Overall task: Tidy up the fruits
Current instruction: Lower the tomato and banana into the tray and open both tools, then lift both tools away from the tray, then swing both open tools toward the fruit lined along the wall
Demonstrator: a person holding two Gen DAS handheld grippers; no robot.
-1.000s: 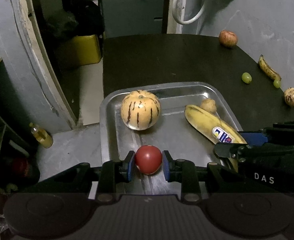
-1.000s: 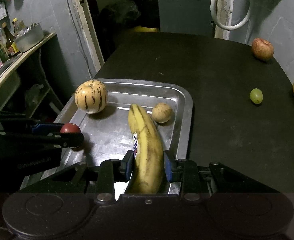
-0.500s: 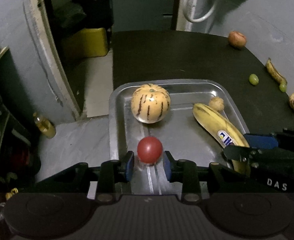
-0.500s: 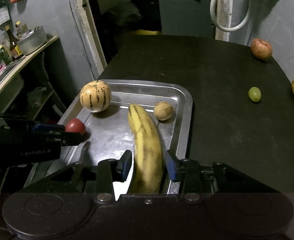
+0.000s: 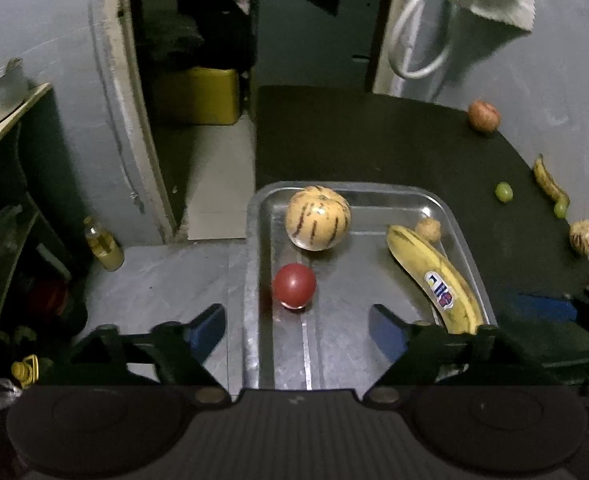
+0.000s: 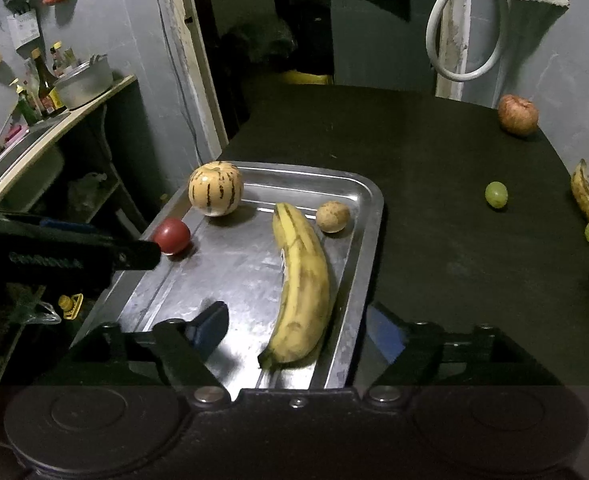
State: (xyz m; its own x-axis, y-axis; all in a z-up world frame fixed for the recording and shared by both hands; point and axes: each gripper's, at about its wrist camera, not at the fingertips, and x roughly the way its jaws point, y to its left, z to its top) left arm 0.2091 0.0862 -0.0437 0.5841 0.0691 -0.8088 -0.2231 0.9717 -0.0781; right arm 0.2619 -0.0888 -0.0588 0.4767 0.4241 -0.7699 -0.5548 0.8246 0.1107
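- left gripper [image 5: 296,330] wide, empty; tomato [image 5: 294,286] at 12 o'clock, free in tray [image 6: 368,216].
- right gripper [image 6: 296,330] wide, straddling banana [image 6: 302,284].
- striped melon [image 6: 215,188] beyond; apple [image 6: 517,115], grape [image 6: 496,195] at 2 o'clock on table [image 6: 434,200].
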